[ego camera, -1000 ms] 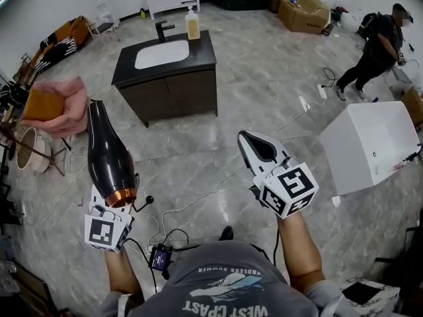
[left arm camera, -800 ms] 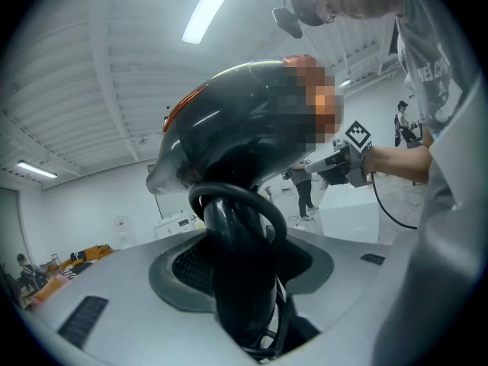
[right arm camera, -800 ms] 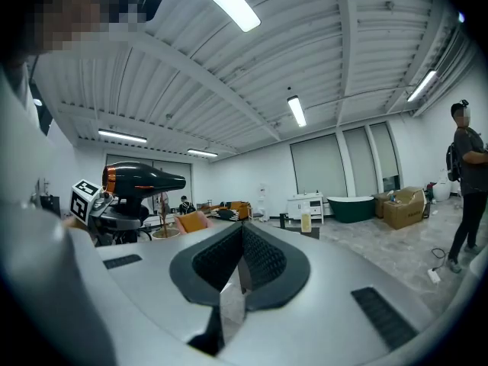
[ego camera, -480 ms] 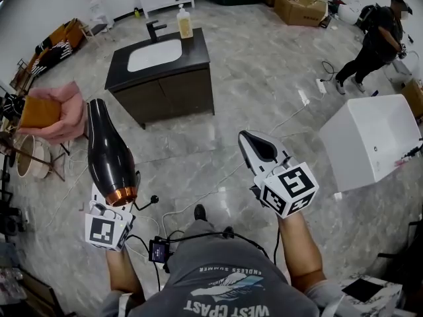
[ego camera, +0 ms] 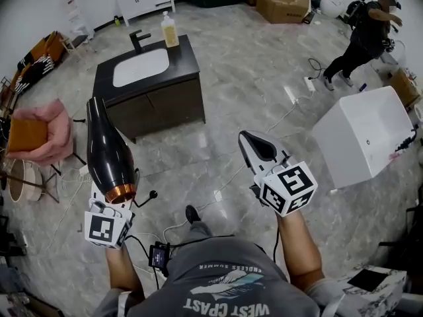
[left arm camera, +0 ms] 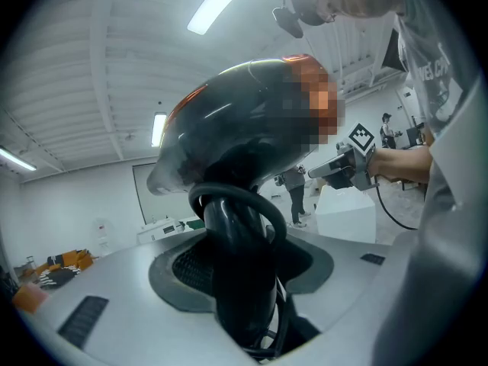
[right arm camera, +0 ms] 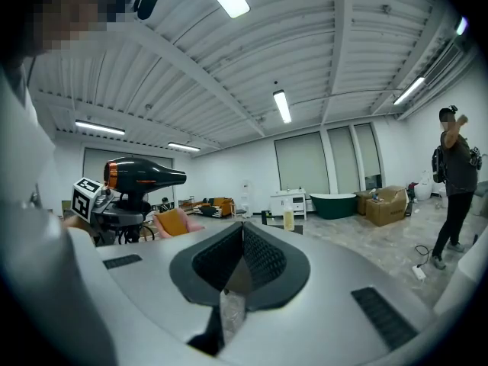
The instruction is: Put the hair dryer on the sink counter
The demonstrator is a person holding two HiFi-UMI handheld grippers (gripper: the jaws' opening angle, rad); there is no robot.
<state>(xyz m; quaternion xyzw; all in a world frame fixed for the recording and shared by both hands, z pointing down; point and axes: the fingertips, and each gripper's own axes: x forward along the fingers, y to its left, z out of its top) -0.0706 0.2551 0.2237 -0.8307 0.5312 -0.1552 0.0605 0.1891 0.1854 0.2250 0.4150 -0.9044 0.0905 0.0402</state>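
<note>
Grey marble-look floor tiles spread across a wide showroom, with the dark sink counter (ego camera: 190, 53) standing well ahead of the person. The hair dryer (ego camera: 108, 152) was nowhere near it yet. It sat in the left gripper (ego camera: 116, 201), clamped by its handle with the black barrel pointing forward and the copper ring at the rear. The left gripper view showed the jaws pressed on that handle, a loop of cord (left arm camera: 231, 203) wrapped around it. The right gripper (ego camera: 252, 144) carried nothing, and its jaws were closed together.

The dryer looked rigid, glossy and probably top-heavy, so a grip low on the handle could let the barrel swing or slip. Its hard shell would likely take a gentle set-down but not a drop. The loose cord could snag or drag it off an edge.

The white basin (ego camera: 140, 68) set into the counter looked empty. A pump bottle (ego camera: 170, 31) of yellowish liquid stood at the counter's back corner beside the black faucet (ego camera: 139, 41). Cardboard boxes (ego camera: 283, 5) sat open at the far wall, their contents too small to tell. A white tub (ego camera: 362, 136) stood to the right.
</note>
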